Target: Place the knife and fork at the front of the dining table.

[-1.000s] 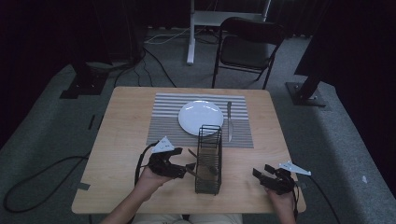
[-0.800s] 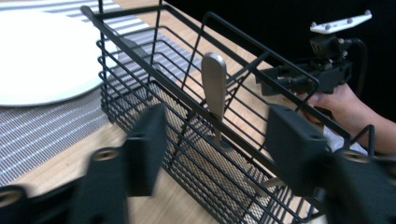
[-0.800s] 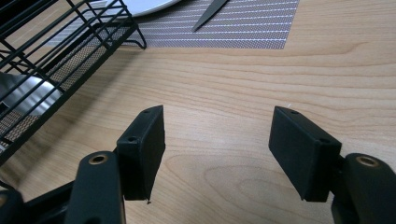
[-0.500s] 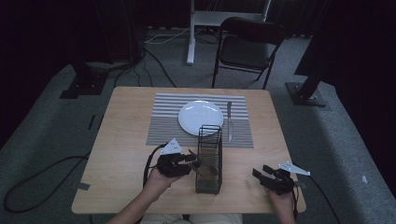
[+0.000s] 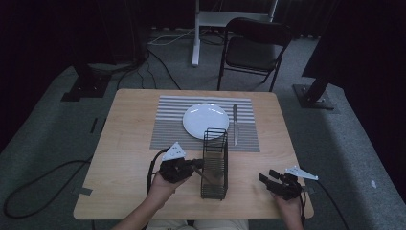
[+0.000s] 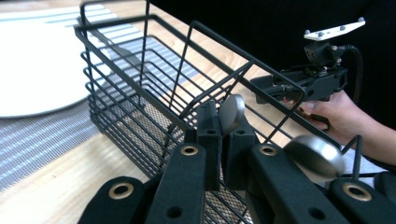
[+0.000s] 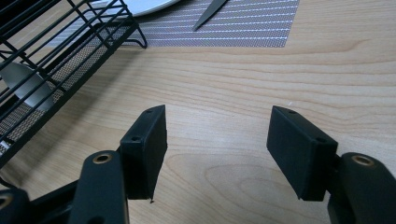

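A black wire basket (image 5: 214, 158) stands upright on the wooden table, in front of the striped placemat (image 5: 167, 124). My left gripper (image 5: 197, 165) is at the basket's left side. In the left gripper view its jaws (image 6: 224, 121) have just been closing and are shut on the rounded silver end of a metal utensil (image 6: 232, 112) that leans out of the basket (image 6: 140, 70). A second rounded silver piece (image 6: 315, 156) shows beside the jaws. My right gripper (image 5: 265, 176) rests near the table's front right, open over bare wood (image 7: 217, 149), a little apart from the basket (image 7: 56, 56).
A white plate (image 5: 206, 120) lies on the placemat with a knife (image 5: 235, 124) to its right. A spoon bowl (image 7: 28, 86) shows through the basket's wires. Behind the table stand a folding chair (image 5: 253, 48) and stand bases with cables on the floor.
My left gripper has moved right, up to the basket, and its jaws have closed on the utensil's end. The right gripper has stayed where it was.
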Available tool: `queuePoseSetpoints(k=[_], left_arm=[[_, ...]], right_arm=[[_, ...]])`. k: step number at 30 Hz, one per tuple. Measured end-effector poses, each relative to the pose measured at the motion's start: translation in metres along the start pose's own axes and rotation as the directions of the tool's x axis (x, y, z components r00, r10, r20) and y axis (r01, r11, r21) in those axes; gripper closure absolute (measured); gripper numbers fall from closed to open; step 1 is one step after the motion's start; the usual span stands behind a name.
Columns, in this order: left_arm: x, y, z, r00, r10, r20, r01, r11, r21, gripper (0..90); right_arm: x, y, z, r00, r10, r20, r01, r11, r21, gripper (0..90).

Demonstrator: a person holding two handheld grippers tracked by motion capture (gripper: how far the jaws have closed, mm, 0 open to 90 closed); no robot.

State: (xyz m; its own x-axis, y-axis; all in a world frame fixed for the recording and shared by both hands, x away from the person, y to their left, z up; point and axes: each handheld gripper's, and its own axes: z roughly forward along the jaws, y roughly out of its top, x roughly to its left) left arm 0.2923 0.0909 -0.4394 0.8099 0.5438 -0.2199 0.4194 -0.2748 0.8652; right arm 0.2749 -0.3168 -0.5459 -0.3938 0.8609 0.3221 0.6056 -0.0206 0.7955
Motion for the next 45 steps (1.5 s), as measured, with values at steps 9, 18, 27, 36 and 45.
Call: queuePoseSetpoints(k=[9, 18, 27, 36, 45], left_arm=[[-0.001, 0.011, -0.006, 0.9992, 0.040, 0.000, -0.040, 0.9988, -0.029, 87.5], [-0.003, 0.025, -0.003, 0.9967, 0.078, 0.022, -0.076, 0.9940, -0.079, 87.5], [-0.011, 0.048, -0.011, 0.9892, 0.140, 0.045, -0.134, 0.9842, -0.115, 87.9], [-0.009, 0.062, -0.035, 0.9868, 0.143, 0.076, -0.128, 0.9759, -0.177, 87.9], [-0.017, 0.087, -0.094, 0.9781, 0.203, 0.043, -0.179, 0.9304, -0.320, 88.0]], right_arm=[[-0.001, 0.000, 0.000, 1.0000, 0.008, -0.001, -0.008, 1.000, -0.005, 37.8], [-0.001, 0.000, 0.000, 1.0000, 0.008, 0.000, -0.008, 1.000, -0.005, 35.9], [-0.002, 0.000, 0.000, 0.9999, 0.015, -0.006, -0.015, 1.000, -0.005, 35.9], [-0.002, 0.000, -0.001, 0.9998, 0.020, -0.010, -0.020, 1.000, -0.006, 35.9], [-0.002, 0.000, 0.000, 0.9997, 0.022, -0.010, -0.022, 1.000, -0.002, 35.9]])
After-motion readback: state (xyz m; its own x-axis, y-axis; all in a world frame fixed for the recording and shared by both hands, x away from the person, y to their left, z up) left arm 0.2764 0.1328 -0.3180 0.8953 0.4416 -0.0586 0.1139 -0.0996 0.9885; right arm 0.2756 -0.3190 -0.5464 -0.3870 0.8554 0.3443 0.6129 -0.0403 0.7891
